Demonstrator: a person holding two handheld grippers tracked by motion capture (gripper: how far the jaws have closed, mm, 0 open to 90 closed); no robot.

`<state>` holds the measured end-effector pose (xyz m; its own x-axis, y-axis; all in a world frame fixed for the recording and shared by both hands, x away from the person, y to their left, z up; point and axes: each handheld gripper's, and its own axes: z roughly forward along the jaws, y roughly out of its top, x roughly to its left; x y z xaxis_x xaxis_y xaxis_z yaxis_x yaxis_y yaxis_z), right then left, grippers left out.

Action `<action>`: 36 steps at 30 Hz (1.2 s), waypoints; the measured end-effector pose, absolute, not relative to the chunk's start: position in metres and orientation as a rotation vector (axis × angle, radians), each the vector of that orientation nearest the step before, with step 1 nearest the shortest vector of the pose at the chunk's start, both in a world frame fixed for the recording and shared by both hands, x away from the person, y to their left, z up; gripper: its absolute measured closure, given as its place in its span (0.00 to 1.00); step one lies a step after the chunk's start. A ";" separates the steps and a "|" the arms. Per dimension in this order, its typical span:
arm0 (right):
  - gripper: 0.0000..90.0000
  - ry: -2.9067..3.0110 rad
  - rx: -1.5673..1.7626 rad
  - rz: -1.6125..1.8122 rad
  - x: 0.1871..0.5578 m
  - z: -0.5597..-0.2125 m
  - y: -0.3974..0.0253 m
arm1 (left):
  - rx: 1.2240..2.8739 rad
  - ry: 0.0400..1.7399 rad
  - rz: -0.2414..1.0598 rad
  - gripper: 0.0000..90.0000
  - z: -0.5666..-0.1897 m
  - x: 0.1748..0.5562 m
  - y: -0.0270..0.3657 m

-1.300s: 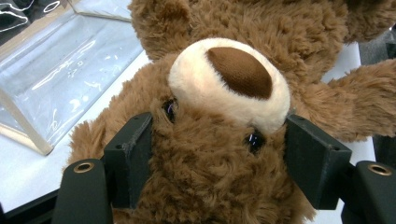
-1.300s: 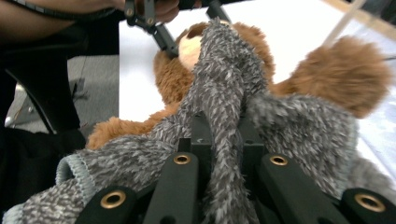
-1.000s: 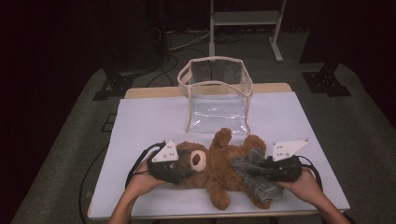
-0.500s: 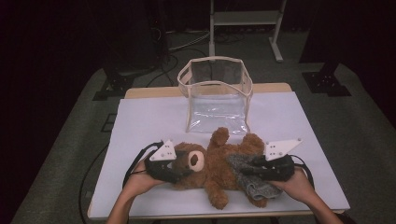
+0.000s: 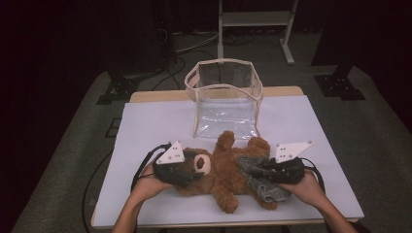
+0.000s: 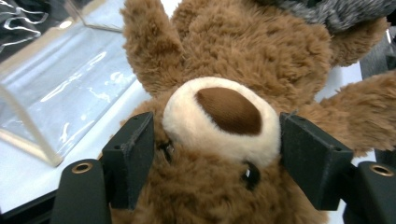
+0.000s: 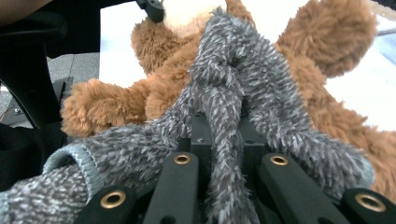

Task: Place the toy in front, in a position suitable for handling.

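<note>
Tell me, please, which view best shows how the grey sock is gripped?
The right gripper view: the right gripper pinches a fold of the grey sock. The high view shows the sock draped over the teddy bear; the left gripper view catches its edge.

Both grippers are black — the left gripper and the right gripper each carry a pale grey three-cornered plate with small dark holes on top. A black cable loops from each. Up close, the blocky matte jaws show brass-ringed screw holes — the forearms are bare, no sleeves.
</note>
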<state>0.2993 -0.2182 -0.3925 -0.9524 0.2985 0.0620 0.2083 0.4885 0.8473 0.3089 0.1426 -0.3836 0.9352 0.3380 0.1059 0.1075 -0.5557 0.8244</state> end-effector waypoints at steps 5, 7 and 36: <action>0.90 2.637 0.501 1.445 0.294 -0.402 -0.235 | 2.168 0.305 0.303 0.36 -0.384 0.310 0.141; 0.90 2.639 0.529 1.419 0.293 -0.404 -0.243 | 2.172 0.309 0.307 0.36 -0.384 0.309 0.140; 0.90 2.573 0.573 1.480 0.258 -0.399 -0.276 | 2.173 0.353 0.319 0.36 -0.383 0.311 0.138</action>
<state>0.2578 -0.2760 -0.3995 -0.9213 0.3795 0.0846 0.2640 0.4509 0.8527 0.3108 0.1380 -0.3834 0.9266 0.3627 0.0992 0.1352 -0.5674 0.8122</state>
